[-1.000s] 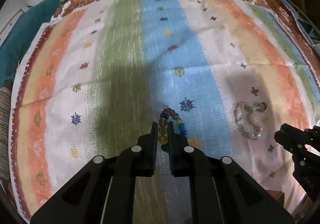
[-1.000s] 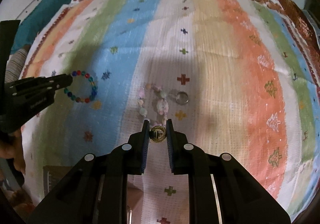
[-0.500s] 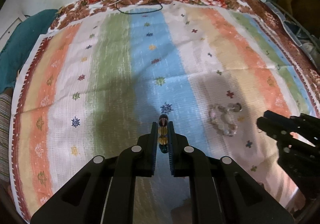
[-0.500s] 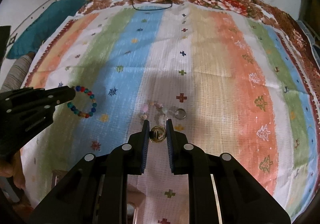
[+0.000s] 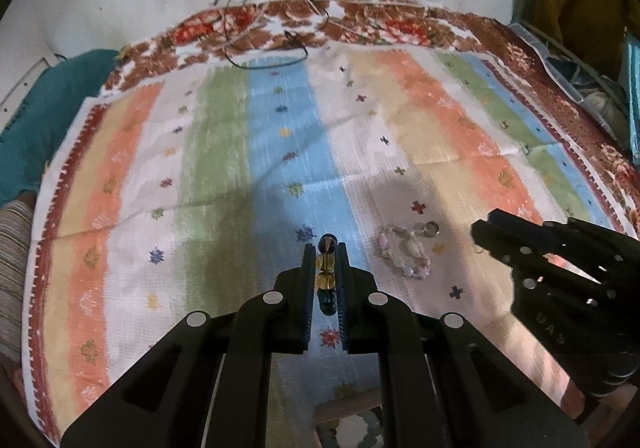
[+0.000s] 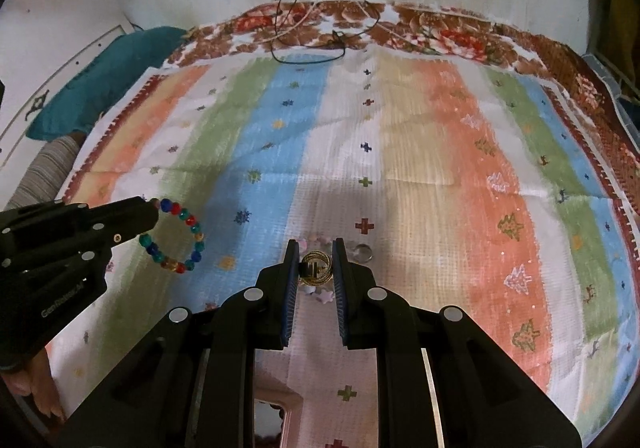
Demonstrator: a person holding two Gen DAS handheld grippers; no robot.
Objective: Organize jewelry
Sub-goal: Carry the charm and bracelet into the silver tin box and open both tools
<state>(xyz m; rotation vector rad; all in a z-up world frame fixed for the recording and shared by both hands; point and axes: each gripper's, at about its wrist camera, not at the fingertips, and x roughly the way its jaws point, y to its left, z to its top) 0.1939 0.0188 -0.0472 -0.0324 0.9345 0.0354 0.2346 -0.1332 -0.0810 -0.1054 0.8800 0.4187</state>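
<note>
My left gripper (image 5: 325,248) is shut on a bracelet of coloured beads (image 5: 325,268), held edge-on above the striped cloth; in the right wrist view the bracelet (image 6: 176,240) hangs as a ring from the left gripper (image 6: 150,208). My right gripper (image 6: 316,248) is shut on a gold ring (image 6: 316,268), lifted above the cloth; it shows in the left wrist view (image 5: 480,236) at the right. A pale pink bead bracelet (image 5: 404,252) with a small clear ring (image 5: 431,229) lies on the cloth between the grippers.
The striped cloth (image 5: 240,152) covers a bed against a white wall. Dark cables (image 6: 308,40) lie at its far edge. A teal cushion (image 6: 104,80) sits far left. A small box edge (image 5: 344,420) shows below the left gripper.
Both grippers have risen and pulled back from the cloth with their pieces. The bead bracelet has left the cloth and hangs from the left gripper.
</note>
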